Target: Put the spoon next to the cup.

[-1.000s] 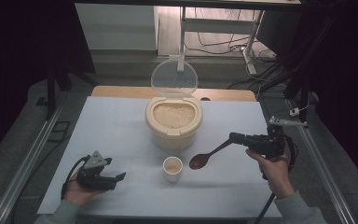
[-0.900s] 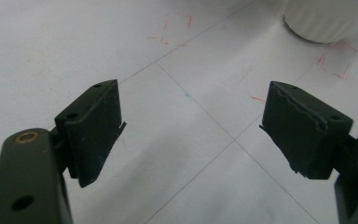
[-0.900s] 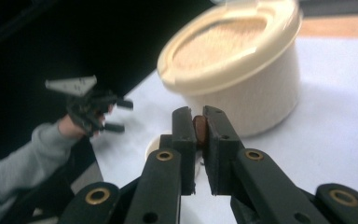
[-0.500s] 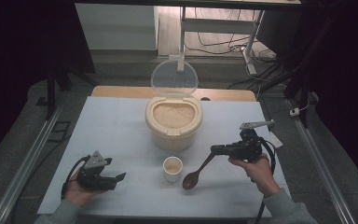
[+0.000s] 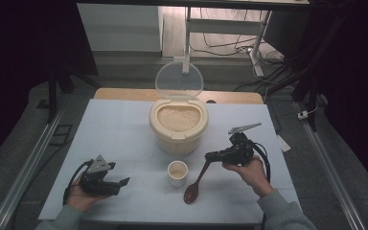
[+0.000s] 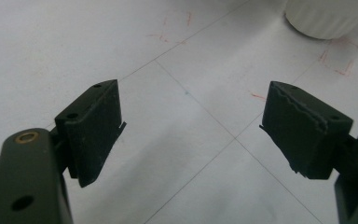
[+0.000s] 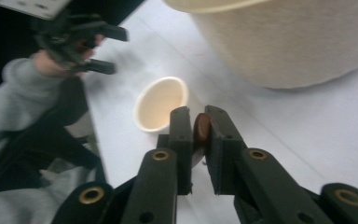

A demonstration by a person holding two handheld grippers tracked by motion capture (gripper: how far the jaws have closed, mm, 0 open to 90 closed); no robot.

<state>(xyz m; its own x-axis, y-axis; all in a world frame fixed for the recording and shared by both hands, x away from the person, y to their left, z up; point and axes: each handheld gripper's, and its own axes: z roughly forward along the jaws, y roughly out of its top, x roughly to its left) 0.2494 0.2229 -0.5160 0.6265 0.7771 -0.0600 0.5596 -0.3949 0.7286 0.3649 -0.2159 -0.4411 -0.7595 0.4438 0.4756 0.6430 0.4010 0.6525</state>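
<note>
Spoon vs jaws: brown spoon (image 5: 197, 182) has handle end between jaws of right gripper (image 5: 211, 156); in right gripper view the handle (image 7: 201, 131) sits edge-on betw. the two pads, both pads close on it, contact probable.
Right jaws: nearly shut, narrow gap taken up by the spoon handle; have just been opening a little, spoon still betw. them.
Spoon position: hangs down and toward the person from the jaws, bowl low at the table (image 5: 124, 129) surface; touching or just above, can't tell. Bowl lies just beside the small cup (image 5: 177, 172), on its near-right side.
Spoon look: dark brown, glossy, long slim handle, rounded bowl; contents of bowl not discernible.
Cup: small, white, open top, pale contents inside; stands in front of the rice container (image 5: 178, 125).
Rice container: cream, round, filled w. pale grains, clear lid (image 5: 178, 79) hinged up at rear.
Right hand: right hand (image 5: 249, 170) wraps gripper body from below, jaws pointing left across the table, grey plate on top; sleeve grey.
Left jaws: left gripper (image 5: 120, 182) wide open, nothing betw. the pads; left gripper view shows bare table under them.
Left hand: left hand (image 5: 84, 196) rests at near-left of table, jaws pointing right, well apart from cup and spoon.
</note>
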